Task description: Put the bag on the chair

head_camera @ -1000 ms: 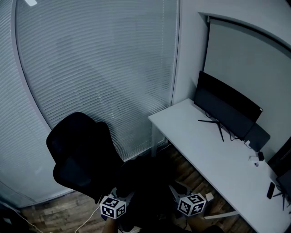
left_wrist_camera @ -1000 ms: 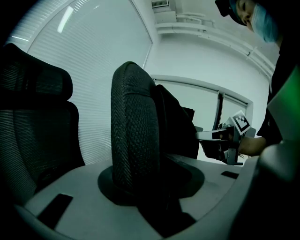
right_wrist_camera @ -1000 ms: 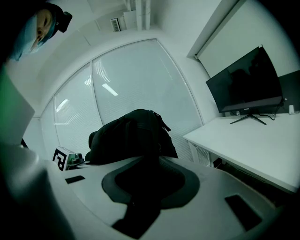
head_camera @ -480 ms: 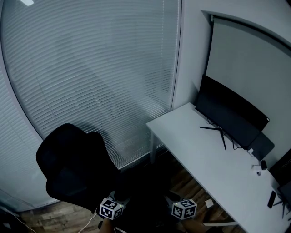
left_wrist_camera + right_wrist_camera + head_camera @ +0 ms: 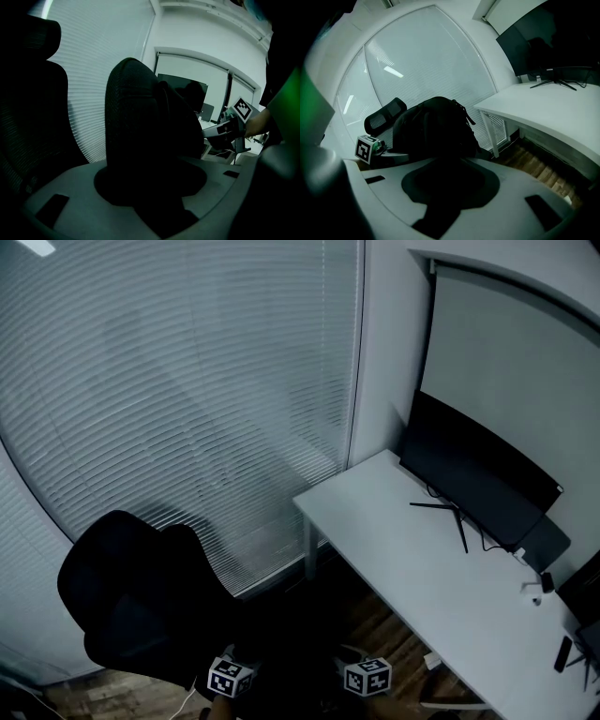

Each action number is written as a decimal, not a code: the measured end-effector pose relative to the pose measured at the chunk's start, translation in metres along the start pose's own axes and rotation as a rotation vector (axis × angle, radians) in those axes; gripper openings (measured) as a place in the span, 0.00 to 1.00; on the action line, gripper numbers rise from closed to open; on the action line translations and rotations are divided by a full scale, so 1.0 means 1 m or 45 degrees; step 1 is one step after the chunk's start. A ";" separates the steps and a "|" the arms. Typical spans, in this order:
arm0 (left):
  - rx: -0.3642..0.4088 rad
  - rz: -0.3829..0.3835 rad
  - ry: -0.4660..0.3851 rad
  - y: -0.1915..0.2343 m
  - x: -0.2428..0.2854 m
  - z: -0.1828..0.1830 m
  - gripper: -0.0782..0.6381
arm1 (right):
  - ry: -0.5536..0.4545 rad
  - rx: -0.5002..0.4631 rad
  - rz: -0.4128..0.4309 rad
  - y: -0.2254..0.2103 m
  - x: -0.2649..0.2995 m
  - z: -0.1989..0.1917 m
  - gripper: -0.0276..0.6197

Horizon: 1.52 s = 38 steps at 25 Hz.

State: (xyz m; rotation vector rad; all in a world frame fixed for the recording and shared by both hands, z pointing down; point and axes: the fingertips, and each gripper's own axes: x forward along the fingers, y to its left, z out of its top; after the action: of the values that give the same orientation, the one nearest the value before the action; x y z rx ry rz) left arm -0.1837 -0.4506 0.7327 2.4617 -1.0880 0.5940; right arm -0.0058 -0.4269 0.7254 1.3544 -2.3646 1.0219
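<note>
The black bag (image 5: 140, 140) stands on the black office chair (image 5: 131, 606), whose back (image 5: 28, 98) rises at the left of the left gripper view. In the head view the bag (image 5: 291, 652) is a dark mass between both grippers at the bottom edge. My left gripper (image 5: 242, 667) is right up against it, and its jaws are opening; dark fabric hides the pads. My right gripper (image 5: 352, 669) faces the bag (image 5: 433, 126) from the other side, and its jaws are lost in shadow. The right gripper (image 5: 225, 133) shows past the bag in the left gripper view, and the left gripper (image 5: 377, 151) in the right gripper view.
A white desk (image 5: 412, 559) runs along the right, with a dark monitor (image 5: 478, 474) and small items on it. Window blinds (image 5: 187, 399) fill the wall behind the chair. Wooden floor (image 5: 534, 161) shows under the desk.
The chair and both marker cubes sit lower in the head view than a second ago. The right cube has drawn closer to the left one.
</note>
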 end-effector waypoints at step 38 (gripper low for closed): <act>-0.112 0.402 0.123 0.070 0.018 -0.017 0.67 | 0.036 -0.089 -0.088 -0.024 0.037 0.010 0.27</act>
State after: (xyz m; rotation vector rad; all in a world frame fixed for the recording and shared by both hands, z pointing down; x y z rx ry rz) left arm -0.2295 -0.4968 0.7684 2.1787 -1.4423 0.7323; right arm -0.0043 -0.4662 0.7479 1.3774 -2.2937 0.9243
